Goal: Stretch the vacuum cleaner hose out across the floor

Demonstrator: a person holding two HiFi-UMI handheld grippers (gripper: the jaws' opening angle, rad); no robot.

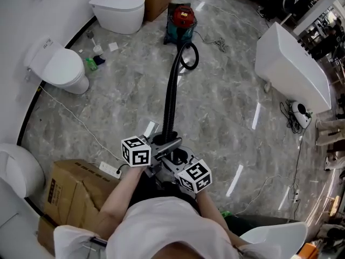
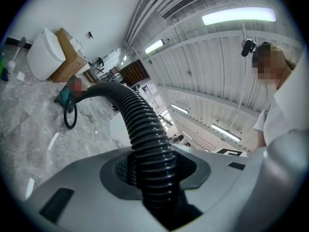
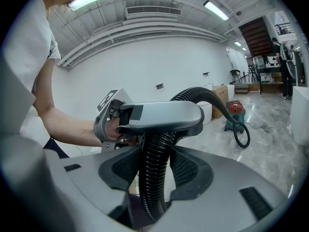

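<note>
A red and teal vacuum cleaner (image 1: 182,19) stands on the marble floor at the far side. Its black ribbed hose (image 1: 172,96) curls once beside it, then runs nearly straight toward me. Close to my body, my left gripper (image 1: 165,144) and my right gripper (image 1: 179,159) both hold the hose's near end. In the left gripper view the hose (image 2: 145,139) passes between the jaws of the left gripper (image 2: 155,178), which are shut on it. In the right gripper view the right gripper (image 3: 153,180) is shut on the hose (image 3: 154,163) just below the left gripper (image 3: 161,116).
Two white toilets (image 1: 60,69) (image 1: 119,8) stand at the left and far left. A cardboard box (image 1: 75,190) with a power strip (image 1: 109,169) beside it sits near my left. A white bathtub (image 1: 294,72) and loose cables (image 1: 295,115) lie at the right.
</note>
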